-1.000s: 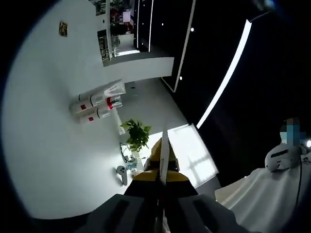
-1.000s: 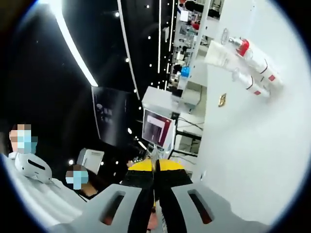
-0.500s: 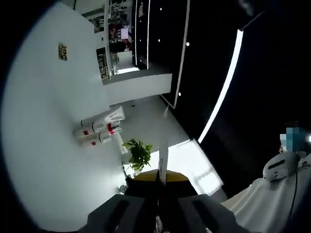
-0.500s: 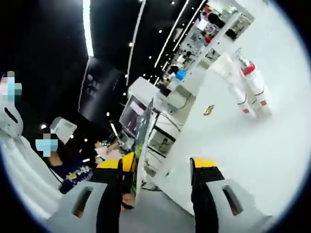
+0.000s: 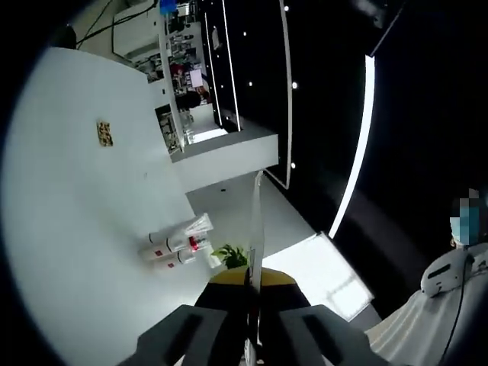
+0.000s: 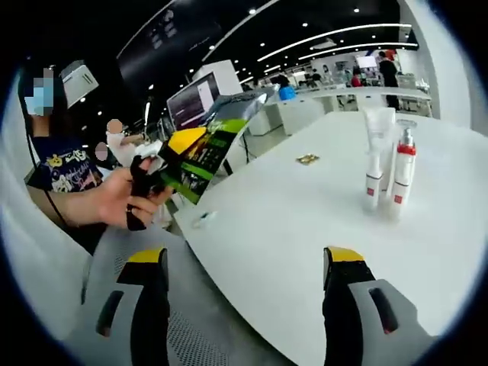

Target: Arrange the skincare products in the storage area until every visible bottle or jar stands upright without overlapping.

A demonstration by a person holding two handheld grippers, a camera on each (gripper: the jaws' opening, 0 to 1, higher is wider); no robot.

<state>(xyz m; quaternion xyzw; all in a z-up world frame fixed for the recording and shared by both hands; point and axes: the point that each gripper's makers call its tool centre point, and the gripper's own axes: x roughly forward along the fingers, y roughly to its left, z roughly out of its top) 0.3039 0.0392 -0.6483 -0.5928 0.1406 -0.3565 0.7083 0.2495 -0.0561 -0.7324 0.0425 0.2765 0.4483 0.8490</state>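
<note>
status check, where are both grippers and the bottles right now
Right gripper open, empty, short of the table. Left gripper shut on a flat card. Bottles upright, close together on the table. Nothing between.

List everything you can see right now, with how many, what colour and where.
table: one, white, under the products.
skincare bottles: a close group, count unclear, white with red parts, upright at the table's far right.
small object: one, gold-brown, mid-table.
plant: one, green, beyond the table edge in the left gripper view.
left tongs: yellow-tipped, shut on a flat card, held in a hand.
right tongs: yellow-tipped, open, empty.
</note>
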